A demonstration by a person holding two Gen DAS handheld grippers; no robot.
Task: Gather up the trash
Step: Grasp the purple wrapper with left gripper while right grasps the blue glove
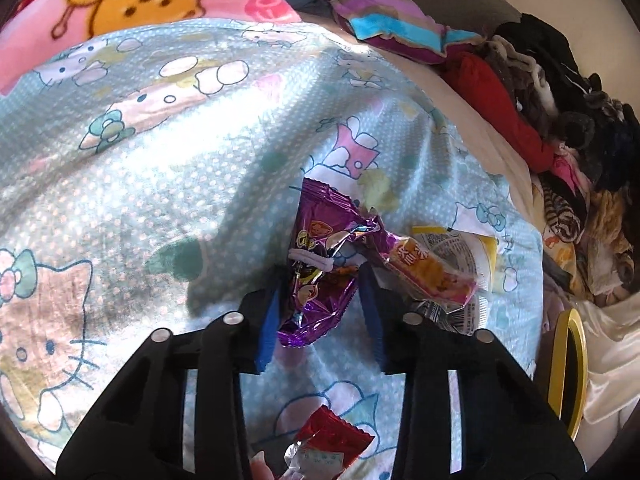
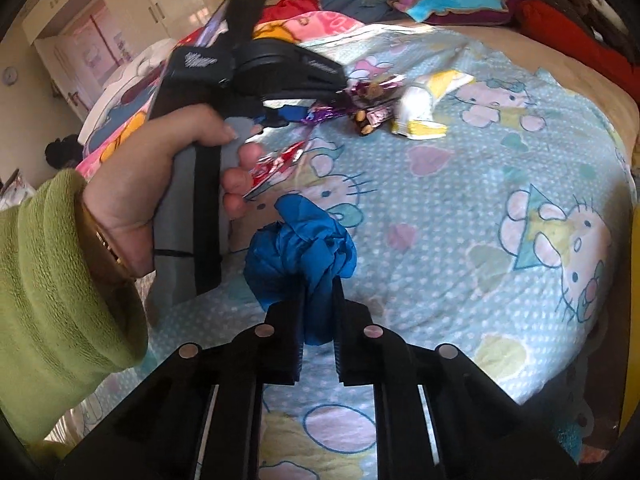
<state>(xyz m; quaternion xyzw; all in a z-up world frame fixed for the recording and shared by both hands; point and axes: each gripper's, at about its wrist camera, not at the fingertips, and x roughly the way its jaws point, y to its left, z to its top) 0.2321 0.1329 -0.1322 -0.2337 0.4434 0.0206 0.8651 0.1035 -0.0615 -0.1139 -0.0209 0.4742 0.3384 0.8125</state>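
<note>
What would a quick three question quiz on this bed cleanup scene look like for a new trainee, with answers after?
1. True or false: the right gripper is shut on the blue crumpled wad.
2. Which wrapper sits between the fingers of the left gripper? A) the purple foil wrapper B) the yellow and white packet C) the red wrapper
3. Fill in: the trash lies on a light blue ______ printed with cartoon cats.

Key
1. True.
2. A; the left gripper pinches its lower part.
3. Bedsheet.
</note>
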